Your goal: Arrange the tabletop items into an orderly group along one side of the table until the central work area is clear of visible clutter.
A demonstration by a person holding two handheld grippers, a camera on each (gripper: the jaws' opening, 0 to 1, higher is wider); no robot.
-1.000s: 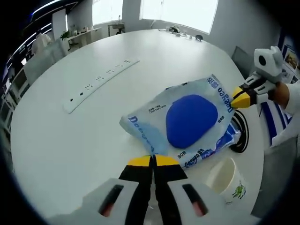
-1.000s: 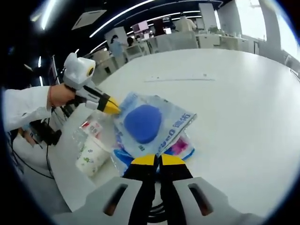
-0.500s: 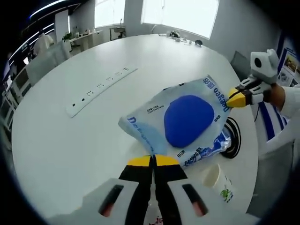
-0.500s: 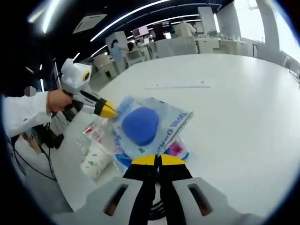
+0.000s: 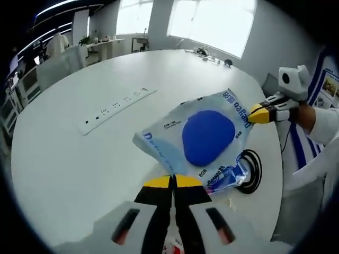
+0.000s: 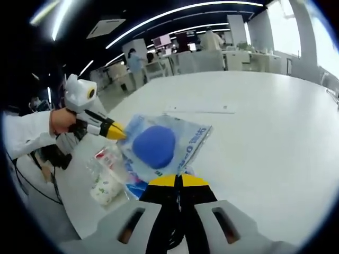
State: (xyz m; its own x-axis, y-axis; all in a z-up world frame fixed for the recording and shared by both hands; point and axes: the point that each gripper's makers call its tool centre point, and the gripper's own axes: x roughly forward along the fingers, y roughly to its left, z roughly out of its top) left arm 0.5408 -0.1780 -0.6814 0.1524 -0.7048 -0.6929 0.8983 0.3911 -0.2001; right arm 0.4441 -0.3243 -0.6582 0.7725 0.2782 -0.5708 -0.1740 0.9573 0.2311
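Note:
A clear light-blue plastic bag (image 5: 204, 135) with a round blue pad inside hangs stretched above the white table (image 5: 63, 159). My left gripper (image 5: 173, 181) is shut on its near corner. In the left gripper view, my right gripper (image 5: 258, 113) comes in from the right, shut on the far corner. The right gripper view shows the same bag (image 6: 159, 145), my right gripper (image 6: 178, 181) pinching its near edge and my left gripper (image 6: 115, 131) clamped on the opposite corner. A second blue packet (image 5: 229, 177) lies under the bag.
A long white power strip (image 5: 117, 103) lies across the table's middle. A black ring (image 5: 253, 170) sits near the table's edge. A paper cup (image 6: 105, 189) and a clear packet with a red label (image 6: 106, 156) rest near that edge. People and desks are in the background.
Both grippers have raised the bag higher off the table, still holding its corners. The paper cup has slid out of the left gripper view as the camera rose.

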